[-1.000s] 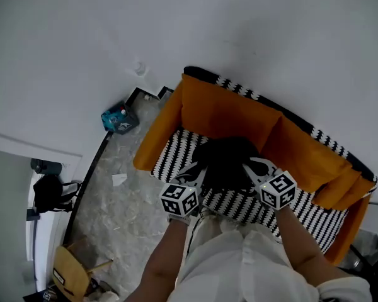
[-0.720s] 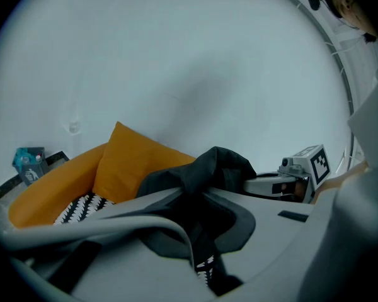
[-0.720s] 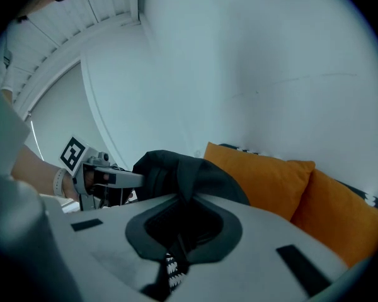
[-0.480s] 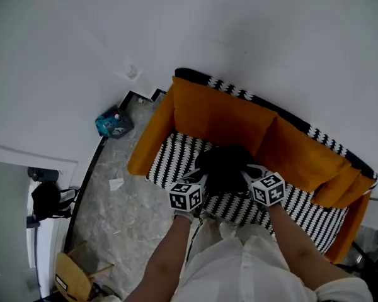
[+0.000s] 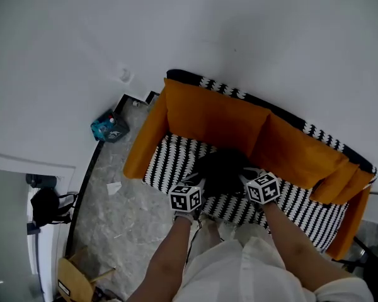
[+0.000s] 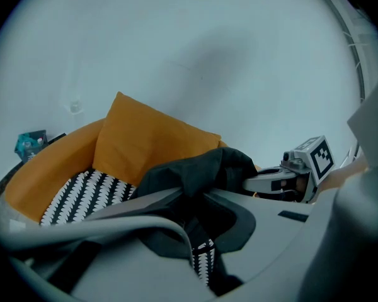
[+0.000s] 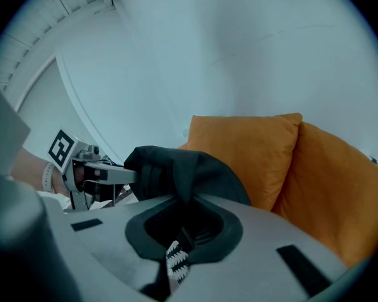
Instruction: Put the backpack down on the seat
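Both the left gripper [image 5: 197, 182] and the right gripper [image 5: 246, 176] are clamped on the black backpack [image 5: 222, 167] at centre frame, over the zigzag seat [image 5: 170, 159]. Orange cushions [image 5: 208, 118] crowd right behind it. Off at left, a teal box [image 5: 109, 127] and a paper scrap [image 5: 114, 187] lie on the floor [image 5: 126, 222].

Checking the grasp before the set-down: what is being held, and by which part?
The black backpack: left gripper and right gripper each shut on a fold of its fabric, on opposite sides.
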Tool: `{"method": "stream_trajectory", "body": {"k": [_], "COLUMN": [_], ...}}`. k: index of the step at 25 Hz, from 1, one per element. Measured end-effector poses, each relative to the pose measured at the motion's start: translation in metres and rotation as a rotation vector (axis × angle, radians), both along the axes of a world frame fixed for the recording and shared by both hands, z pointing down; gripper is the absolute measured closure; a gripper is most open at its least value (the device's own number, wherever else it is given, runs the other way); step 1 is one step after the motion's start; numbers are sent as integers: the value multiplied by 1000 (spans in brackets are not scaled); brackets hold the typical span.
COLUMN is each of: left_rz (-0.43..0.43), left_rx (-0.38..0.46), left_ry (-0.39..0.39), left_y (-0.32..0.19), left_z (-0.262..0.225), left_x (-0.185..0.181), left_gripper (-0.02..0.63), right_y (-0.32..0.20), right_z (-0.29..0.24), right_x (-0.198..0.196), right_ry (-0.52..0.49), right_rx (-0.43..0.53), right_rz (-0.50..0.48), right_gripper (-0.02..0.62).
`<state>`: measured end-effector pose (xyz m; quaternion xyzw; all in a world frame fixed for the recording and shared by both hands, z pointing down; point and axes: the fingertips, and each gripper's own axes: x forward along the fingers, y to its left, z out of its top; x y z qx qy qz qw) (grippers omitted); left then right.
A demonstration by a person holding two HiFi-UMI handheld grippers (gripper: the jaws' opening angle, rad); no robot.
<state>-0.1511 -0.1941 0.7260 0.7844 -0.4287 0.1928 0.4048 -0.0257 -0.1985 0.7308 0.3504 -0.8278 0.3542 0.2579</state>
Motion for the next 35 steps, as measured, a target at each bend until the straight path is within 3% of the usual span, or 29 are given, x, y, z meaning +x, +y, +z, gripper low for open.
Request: {"method": "stream_trajectory", "body": {"k": [17, 23, 35], "left_rz": [-26, -33, 10], "left_rx": [-19, -9, 24], "left_ry": [-25, -11, -79], "left_y": [16, 16, 31], "left_z": [7, 1, -15], "left_x": [-3, -4, -11], "left_gripper": [556, 496, 466], "right_y": [19, 22, 31], "right_z": [5, 0, -22], "right_x": [0, 0, 9], "right_ry": [52, 74, 110], "right_rx": [-15, -12, 22], "right_rz": [-26, -56, -72], "right_gripper": [568, 474, 449]}}
